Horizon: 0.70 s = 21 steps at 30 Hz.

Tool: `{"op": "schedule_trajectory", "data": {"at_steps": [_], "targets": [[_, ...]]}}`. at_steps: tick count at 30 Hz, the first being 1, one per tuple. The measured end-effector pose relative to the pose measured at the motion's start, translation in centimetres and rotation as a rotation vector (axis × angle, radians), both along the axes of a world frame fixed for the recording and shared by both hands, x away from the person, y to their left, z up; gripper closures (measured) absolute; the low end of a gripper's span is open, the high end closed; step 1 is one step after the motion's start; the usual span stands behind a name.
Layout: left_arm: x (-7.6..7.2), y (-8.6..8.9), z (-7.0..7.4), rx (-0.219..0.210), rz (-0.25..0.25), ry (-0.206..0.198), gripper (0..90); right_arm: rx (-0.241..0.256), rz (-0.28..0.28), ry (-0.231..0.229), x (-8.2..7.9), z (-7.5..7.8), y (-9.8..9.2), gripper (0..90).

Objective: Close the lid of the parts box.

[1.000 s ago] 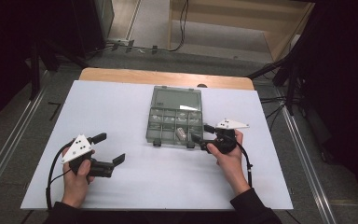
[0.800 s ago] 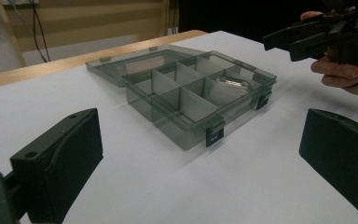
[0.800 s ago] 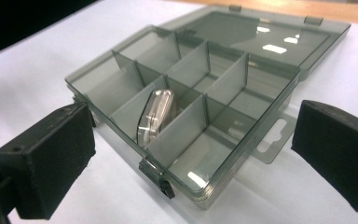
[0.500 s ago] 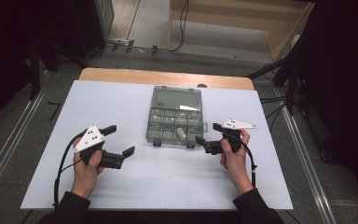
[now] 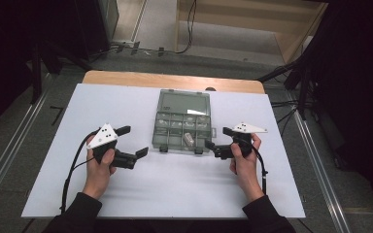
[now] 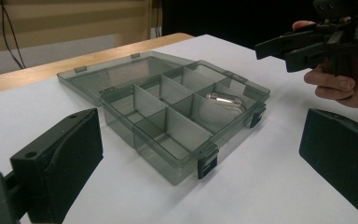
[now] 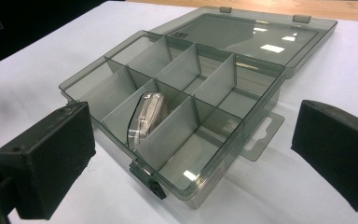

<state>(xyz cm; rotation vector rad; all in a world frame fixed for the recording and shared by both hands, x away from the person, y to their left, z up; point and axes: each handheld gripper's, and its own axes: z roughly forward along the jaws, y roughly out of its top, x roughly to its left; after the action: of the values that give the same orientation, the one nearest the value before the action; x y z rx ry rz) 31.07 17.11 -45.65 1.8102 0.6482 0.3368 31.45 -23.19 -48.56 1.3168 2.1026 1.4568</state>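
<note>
On the table: 1 open compartment box [image 5: 182, 121], 1 silvery metal piece [image 5: 189, 138] inside it, and 2 hand-held grippers.

A wooden table [image 5: 126, 77] carries a big white sheet [image 5: 175, 194] that covers most of its top. Only a strip of wood shows at the far edge. A clear grey box [image 5: 182, 124] lies on the sheet, in the middle and toward the far side. Its lid is open and lies flat on the sheet, on the far side of the box.
</note>
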Motion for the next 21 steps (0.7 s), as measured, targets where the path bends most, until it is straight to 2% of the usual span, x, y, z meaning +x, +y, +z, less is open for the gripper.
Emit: {"op": "schedule_trajectory", "data": {"at_steps": [4,21], "targets": [[0.7,-0.5,-0.2,-0.016,-0.005,0.015,1.7,0.005,-0.004,-0.008,0.1,0.3,0.0,0.0],[3.8,-2.4,0.0,-0.023,-0.005,0.027,1.8,0.009,-0.013,-0.005,1.7,1.1,0.5,0.0]]}}
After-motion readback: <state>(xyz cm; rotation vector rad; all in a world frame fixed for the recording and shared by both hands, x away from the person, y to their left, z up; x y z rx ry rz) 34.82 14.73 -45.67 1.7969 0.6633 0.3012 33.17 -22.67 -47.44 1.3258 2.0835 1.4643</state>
